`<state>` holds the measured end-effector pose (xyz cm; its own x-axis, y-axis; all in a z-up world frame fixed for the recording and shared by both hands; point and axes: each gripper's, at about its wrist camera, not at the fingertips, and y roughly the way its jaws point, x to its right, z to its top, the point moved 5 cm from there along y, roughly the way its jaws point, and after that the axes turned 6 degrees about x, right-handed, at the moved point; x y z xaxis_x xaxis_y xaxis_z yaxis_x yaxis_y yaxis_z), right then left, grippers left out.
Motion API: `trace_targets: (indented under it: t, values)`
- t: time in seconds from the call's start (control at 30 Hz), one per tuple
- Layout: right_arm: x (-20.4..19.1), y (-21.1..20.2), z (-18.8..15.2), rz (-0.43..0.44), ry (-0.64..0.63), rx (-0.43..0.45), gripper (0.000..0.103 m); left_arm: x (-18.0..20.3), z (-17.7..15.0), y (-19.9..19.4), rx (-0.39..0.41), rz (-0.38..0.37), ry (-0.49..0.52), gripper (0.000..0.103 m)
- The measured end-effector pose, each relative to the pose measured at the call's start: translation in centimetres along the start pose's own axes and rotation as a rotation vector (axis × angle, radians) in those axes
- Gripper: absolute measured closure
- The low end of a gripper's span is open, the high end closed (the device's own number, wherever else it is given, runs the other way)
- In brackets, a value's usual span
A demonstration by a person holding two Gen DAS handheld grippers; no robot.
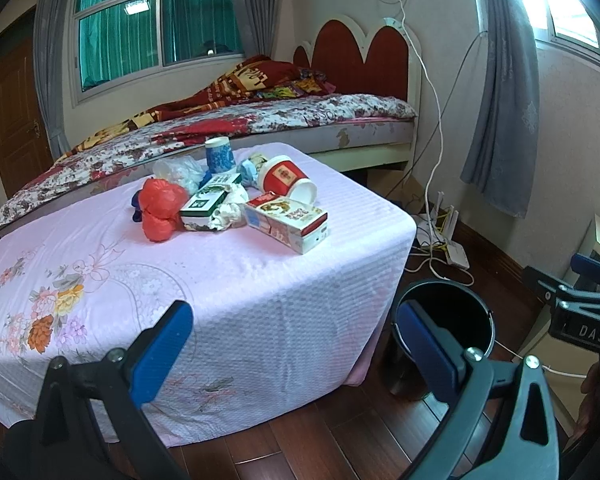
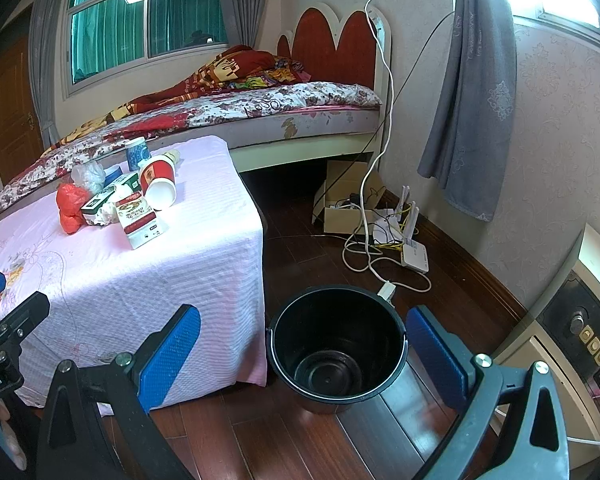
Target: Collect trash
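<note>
A pile of trash lies on the pink cloth-covered table [image 1: 100, 280]: a red plastic bag [image 1: 160, 208], a green and white box [image 1: 210, 202], crumpled tissue [image 1: 230, 212], a red and white carton [image 1: 288, 220], a tipped red paper cup [image 1: 286, 180], a blue cup [image 1: 219, 155] and a clear bag [image 1: 178, 172]. A black bucket [image 2: 336, 348] stands empty on the floor to the table's right. My left gripper [image 1: 296, 344] is open and empty, short of the table's near corner. My right gripper [image 2: 304, 350] is open and empty, just in front of the bucket.
A bed [image 1: 220, 128] with floral bedding stands behind the table. Cables, a router [image 2: 414, 256] and a cardboard box [image 2: 340, 208] lie on the wooden floor by the wall. A cabinet with a safe [image 2: 576, 320] is at the right.
</note>
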<state>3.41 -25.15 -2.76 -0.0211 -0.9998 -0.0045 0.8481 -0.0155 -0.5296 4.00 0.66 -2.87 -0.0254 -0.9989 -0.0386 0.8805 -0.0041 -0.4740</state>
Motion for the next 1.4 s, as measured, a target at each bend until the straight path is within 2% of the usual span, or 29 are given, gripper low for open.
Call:
trace_targets:
  t: [1.03,1.23,1.4]
  values:
    - [-0.1,0.1,-0.1,0.003,-0.002,-0.004,0.000,-0.3,-0.3,0.2,-0.003,0.001,-0.006,0.001]
    - [-1.4,0.6,-0.2,0.043,0.000,-0.009,0.000,-1.5,-0.4,0.7,-0.010,0.018,-0.022,0.001]
    - [-2.8,1.5,0.6,0.146,0.017,-0.026,0.000,-3.7,0.5,1.0,-0.004,0.044,-0.044,0.001]
